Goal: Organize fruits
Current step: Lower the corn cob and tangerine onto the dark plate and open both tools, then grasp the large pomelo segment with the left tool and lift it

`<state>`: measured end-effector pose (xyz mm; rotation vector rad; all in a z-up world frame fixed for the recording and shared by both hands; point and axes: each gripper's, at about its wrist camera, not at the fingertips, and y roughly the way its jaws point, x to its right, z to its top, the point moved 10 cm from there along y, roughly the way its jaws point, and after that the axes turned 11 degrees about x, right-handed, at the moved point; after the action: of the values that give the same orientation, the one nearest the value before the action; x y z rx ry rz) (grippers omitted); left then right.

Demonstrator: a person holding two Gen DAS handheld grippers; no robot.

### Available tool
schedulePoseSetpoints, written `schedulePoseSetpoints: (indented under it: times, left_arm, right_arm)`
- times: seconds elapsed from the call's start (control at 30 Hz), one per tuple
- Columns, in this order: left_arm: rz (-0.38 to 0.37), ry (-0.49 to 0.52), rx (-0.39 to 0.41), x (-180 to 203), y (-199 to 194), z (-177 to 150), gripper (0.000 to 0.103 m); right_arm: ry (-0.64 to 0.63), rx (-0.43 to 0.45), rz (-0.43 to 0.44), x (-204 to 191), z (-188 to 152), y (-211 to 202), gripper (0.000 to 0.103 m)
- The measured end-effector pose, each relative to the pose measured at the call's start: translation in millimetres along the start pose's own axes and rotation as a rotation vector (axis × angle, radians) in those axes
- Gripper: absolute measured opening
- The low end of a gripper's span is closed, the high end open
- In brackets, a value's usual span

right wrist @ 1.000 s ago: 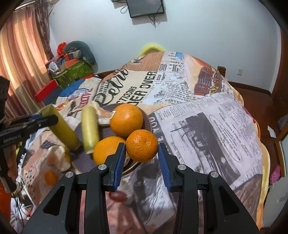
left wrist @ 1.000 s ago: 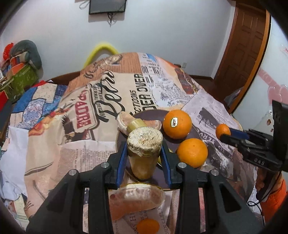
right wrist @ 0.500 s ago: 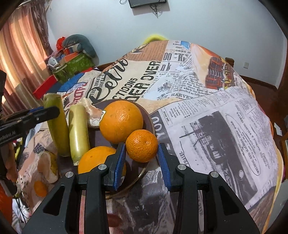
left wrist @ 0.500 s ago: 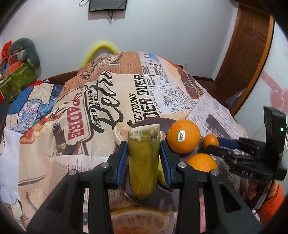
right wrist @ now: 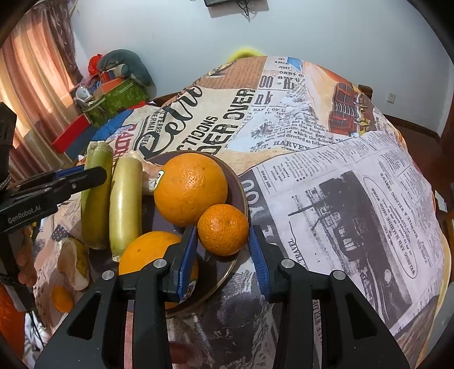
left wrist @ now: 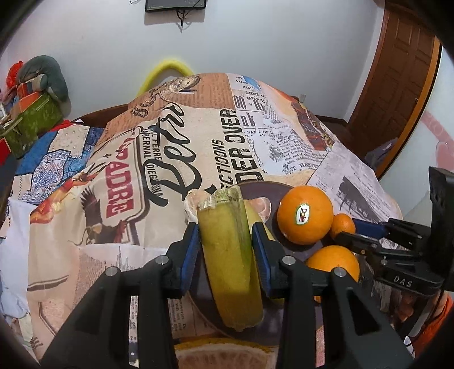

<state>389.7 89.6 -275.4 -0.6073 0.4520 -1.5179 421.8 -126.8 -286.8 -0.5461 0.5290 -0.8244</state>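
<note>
The left gripper [left wrist: 224, 244] clamps a banana piece [left wrist: 229, 255] over the plate [right wrist: 241, 193]; the right gripper [right wrist: 222, 244] pinches a mandarin [right wrist: 222, 229] there.

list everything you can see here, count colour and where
plate: 1, dark brown, on the tablecloth
large oranges: 2, orange, on the plate; the farther one bears a sticker
small mandarin: 1, orange, between the right gripper's fingers over the plate's rim
green-yellow stalk pieces: 2, one lying on the plate, one in the left gripper
peeled citrus pieces: pale, one left of the plate on the cloth, more at the plate's far edge
small orange fruit: 1, on the cloth near the left edge
tablecloth: 1, newspaper print
wall screen: 1, black
wooden door: 1, brown
left hand-held gripper: black, blue pads
right hand-held gripper: black, blue pads
</note>
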Motion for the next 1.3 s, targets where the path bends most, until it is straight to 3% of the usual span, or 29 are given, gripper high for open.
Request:
schedulePoseSetpoints:
  times: [0.17, 0.47, 0.67, 0.83, 1.03, 1.2, 1.3]
  left_arm:
    - [-0.008, -0.005, -0.014, -1, -8, -6, 0.048]
    - [-0.018, 0.035, 0.017, 5, -42, -5, 0.049]
    - [0.001, 0.055, 0.034, -2, -67, -13, 0.057]
    - [0.012, 0.046, 0.0, -18, -80, -39, 0.059]
    - [0.025, 0.02, -0.062, -40, -81, -75, 0.06]
    - [-0.036, -0.02, -0.118, -41, -71, -104, 0.06]
    - [-0.069, -0.017, -0.108, -33, -68, -105, 0.06]
  right_arm:
    - [0.0, 0.005, -0.011, 2, 1, -7, 0.042]
    - [-0.031, 0.046, -0.013, -13, 9, -37, 0.043]
    - [-0.053, 0.072, 0.005, -36, 9, -58, 0.046]
    - [-0.073, 0.072, 0.012, -55, 0, -66, 0.05]
    - [-0.096, 0.013, 0.037, -81, -26, -55, 0.05]
    - [-0.124, -0.037, 0.056, -101, -44, -39, 0.05]
    - [-0.159, -0.051, 0.042, -106, -49, -30, 0.05]
